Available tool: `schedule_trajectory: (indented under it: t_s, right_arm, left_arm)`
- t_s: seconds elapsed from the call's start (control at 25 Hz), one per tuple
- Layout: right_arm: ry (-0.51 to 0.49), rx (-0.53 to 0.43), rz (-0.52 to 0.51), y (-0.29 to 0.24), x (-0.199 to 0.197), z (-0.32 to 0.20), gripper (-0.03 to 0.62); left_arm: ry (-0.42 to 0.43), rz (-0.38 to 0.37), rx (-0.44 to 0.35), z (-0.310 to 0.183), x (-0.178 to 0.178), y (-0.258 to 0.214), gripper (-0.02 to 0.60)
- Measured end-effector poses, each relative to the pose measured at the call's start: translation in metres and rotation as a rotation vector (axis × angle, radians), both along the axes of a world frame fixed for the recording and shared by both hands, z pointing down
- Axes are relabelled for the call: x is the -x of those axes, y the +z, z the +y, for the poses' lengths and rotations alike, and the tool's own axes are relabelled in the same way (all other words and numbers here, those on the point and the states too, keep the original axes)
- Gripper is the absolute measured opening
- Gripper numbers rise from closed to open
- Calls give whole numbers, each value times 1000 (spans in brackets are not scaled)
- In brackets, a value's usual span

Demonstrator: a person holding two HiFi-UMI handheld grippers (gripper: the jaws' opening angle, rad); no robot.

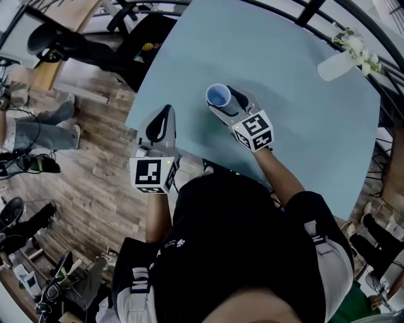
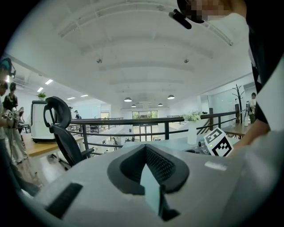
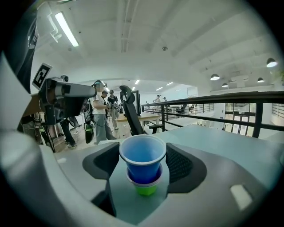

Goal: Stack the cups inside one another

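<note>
A blue cup (image 1: 217,96) stands upright on the pale blue table (image 1: 290,76), at the tips of my right gripper (image 1: 225,96). In the right gripper view the blue cup (image 3: 143,157) is nested in a lilac cup (image 3: 144,182), which sits in a green cup (image 3: 145,190). Both pads of the right gripper (image 3: 142,163) lie against the blue cup's rim. My left gripper (image 1: 165,112) hovers over the table's near left edge, apart from the cups. Its jaws (image 2: 145,153) are together with nothing between them. From there only the right gripper's marker cube (image 2: 218,142) shows.
A white vase with flowers (image 1: 346,58) lies at the table's far right, next to a black railing (image 1: 315,9). An office chair (image 1: 53,38) and people's legs (image 1: 38,129) are on the wooden floor to the left. The left gripper (image 3: 62,99) shows left of the cups.
</note>
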State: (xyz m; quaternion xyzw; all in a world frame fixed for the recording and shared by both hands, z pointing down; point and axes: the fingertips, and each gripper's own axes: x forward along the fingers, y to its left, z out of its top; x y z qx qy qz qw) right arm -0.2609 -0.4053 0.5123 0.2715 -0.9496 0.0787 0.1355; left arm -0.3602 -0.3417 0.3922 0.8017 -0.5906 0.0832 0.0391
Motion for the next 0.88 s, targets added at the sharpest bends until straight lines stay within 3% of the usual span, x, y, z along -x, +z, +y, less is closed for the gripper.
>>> schedule_trajectory:
  t_s: [0.88]
  right_arm:
    - [1, 41, 129, 50, 7, -4, 330]
  left_arm:
    - [-29, -6, 17, 7, 15, 4, -9]
